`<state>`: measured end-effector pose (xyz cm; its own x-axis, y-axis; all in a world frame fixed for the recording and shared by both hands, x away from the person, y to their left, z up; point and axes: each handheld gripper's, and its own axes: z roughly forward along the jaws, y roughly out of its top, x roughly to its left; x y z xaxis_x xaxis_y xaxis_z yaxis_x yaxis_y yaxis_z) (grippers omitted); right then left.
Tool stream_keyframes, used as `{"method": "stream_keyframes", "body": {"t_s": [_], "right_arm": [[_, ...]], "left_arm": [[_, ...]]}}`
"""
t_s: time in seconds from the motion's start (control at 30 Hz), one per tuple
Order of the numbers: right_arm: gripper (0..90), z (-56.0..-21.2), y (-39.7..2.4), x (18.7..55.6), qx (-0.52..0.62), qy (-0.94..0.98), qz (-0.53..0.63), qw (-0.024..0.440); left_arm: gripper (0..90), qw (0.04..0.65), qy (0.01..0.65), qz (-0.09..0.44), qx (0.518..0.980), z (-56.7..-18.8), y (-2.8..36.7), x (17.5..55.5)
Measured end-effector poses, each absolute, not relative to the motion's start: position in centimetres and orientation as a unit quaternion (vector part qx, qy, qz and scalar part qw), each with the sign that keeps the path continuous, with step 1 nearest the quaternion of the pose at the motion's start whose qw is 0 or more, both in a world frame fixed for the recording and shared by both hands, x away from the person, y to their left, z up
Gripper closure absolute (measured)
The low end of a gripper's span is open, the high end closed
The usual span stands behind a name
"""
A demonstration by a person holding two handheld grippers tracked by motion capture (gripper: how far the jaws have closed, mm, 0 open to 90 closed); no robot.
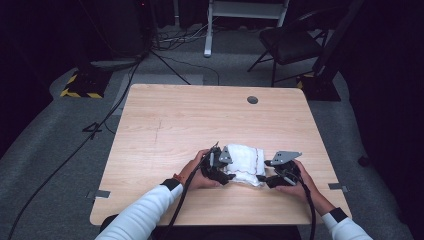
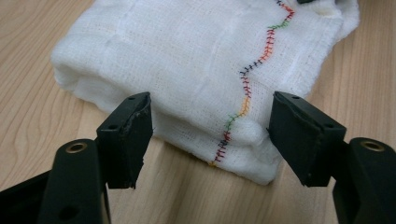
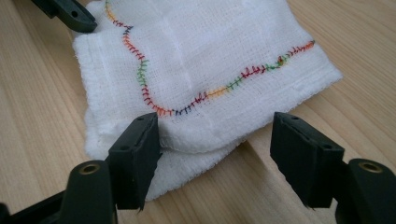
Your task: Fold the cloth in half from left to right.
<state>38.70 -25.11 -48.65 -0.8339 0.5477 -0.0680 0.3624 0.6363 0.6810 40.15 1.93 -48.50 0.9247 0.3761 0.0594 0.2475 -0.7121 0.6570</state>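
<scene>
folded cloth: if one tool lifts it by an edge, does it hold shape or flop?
Probably flops: the cloth is thin open-weave gauze, and its layers already sag at the near edge. The fold would likely open, since nothing visibly ties the layers together. It looks light for its bulk, so a push should slide or bunch it on the smooth table, not roll it.

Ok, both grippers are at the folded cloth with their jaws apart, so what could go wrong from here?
1. The white cloth lies in loose layers; the left gripper straddles a folded edge and might pinch only the top layers, so the fold opens.
2. The right gripper has one pad against a corner that already splays; closing there may drag it askew.
3. The cloth sits toward the table front edge; a pull could slide it off.
</scene>
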Motion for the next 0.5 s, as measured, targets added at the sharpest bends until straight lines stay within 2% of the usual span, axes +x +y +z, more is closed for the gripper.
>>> {"method": "stream_keyframes", "body": {"t_s": [0.17, 0.5], "right_arm": [[33.4, -48.3, -25.2, 38.7, 0.253, 0.893, 0.345, 0.139], [34.7, -46.6, -26.2, 38.3, 0.251, 0.883, 0.365, 0.158]], "left_arm": [[20.6, 0.339, 0.172, 0.095, 0.920, -48.0, 2.2, 40.2], [19.7, 0.337, 0.173, 0.124, 0.917, -46.6, 3.5, 39.6]]}}
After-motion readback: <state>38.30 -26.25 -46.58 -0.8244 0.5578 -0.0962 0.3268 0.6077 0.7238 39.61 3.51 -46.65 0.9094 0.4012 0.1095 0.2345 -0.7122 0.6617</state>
